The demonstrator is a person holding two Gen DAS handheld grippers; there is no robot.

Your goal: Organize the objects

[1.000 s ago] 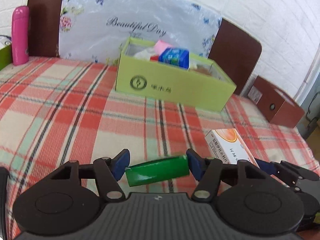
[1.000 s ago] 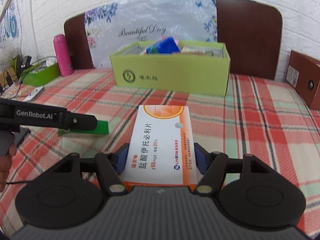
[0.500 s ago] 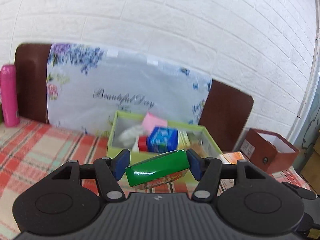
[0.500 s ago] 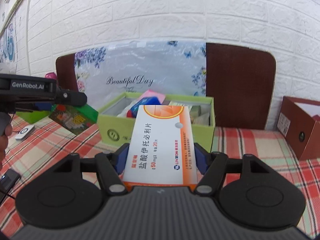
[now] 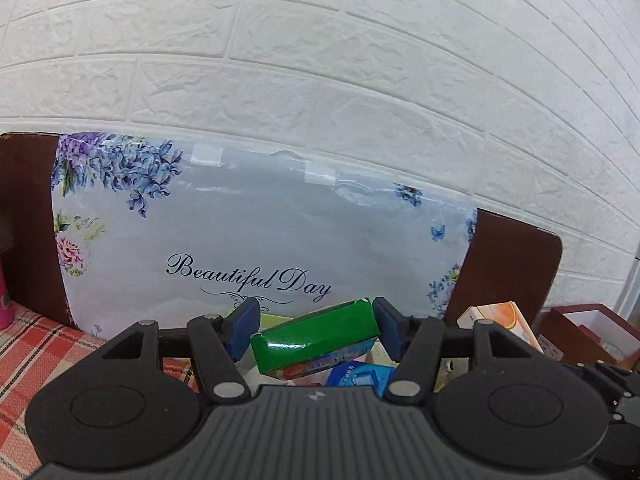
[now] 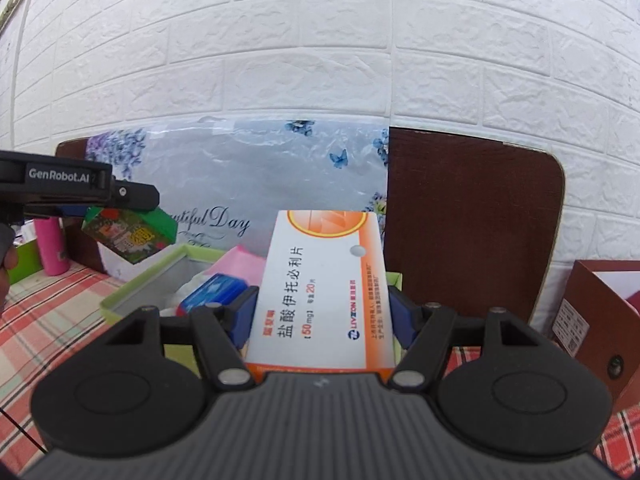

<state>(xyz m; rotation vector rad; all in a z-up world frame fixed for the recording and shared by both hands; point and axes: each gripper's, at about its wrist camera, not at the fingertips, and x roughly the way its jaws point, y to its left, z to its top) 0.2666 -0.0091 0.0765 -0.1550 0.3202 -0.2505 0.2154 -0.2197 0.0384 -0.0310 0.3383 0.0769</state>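
Observation:
My left gripper (image 5: 316,330) is shut on a small green box (image 5: 316,336), held tilted in the air above the light green storage box (image 6: 140,286). In the right wrist view that same green box (image 6: 132,234) hangs over the storage box's left rim. My right gripper (image 6: 322,310) is shut on a white and orange medicine box (image 6: 320,292), held over the storage box's right part. The medicine box (image 5: 498,316) also shows at the right of the left wrist view. Inside the storage box lie a blue packet (image 6: 212,290) and a pink item (image 6: 244,260).
A floral plastic sheet (image 5: 248,240) leans on a brown headboard (image 6: 472,220) against the white brick wall. A pink bottle (image 6: 52,248) stands at the left. A brown open box (image 6: 600,316) sits at the right. A checked red cloth (image 6: 52,320) covers the surface.
Both grippers have risen and moved forward from the checked cloth to above the storage box, each still holding its box. The view has tilted up toward the wall.

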